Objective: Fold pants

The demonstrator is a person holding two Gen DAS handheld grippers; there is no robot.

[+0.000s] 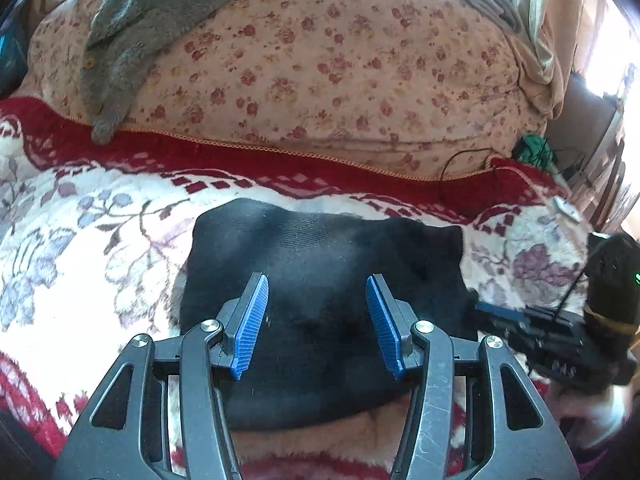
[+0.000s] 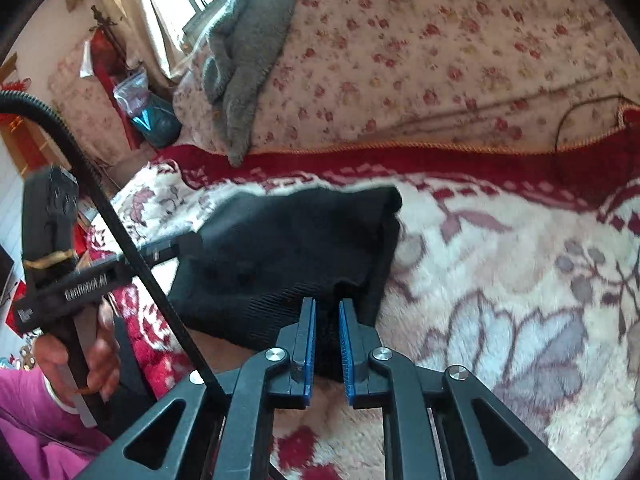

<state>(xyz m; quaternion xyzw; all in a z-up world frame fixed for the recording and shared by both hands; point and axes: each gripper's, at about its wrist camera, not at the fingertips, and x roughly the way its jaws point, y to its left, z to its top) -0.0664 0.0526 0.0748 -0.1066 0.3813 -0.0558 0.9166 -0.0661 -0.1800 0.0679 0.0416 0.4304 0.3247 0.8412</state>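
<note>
The black pants [image 1: 320, 280] are already gathered into a compact bundle on the fleece blanket [image 1: 80, 240], near its red border. One edge is pinched by the right gripper [image 2: 327, 332]; the left gripper [image 1: 316, 320] is held apart above them, so a final fold seems left

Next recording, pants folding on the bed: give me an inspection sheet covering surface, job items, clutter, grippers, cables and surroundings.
Surface: plush white-and-red floral blanket on a bed.
Job's things: black fabric pants, bunched into a compact folded heap, edges uneven.
Clutter: grey fleece garment draped on the pink flowered quilt behind.
Grippers: left gripper open, hovering above the pants; right gripper shut on the pants' near edge.
Cables: thin dark cord looped across the blanket's red border; black ribbed hose by the left gripper.
Surroundings: curtains, bright window, bagged items beside the bed.
</note>
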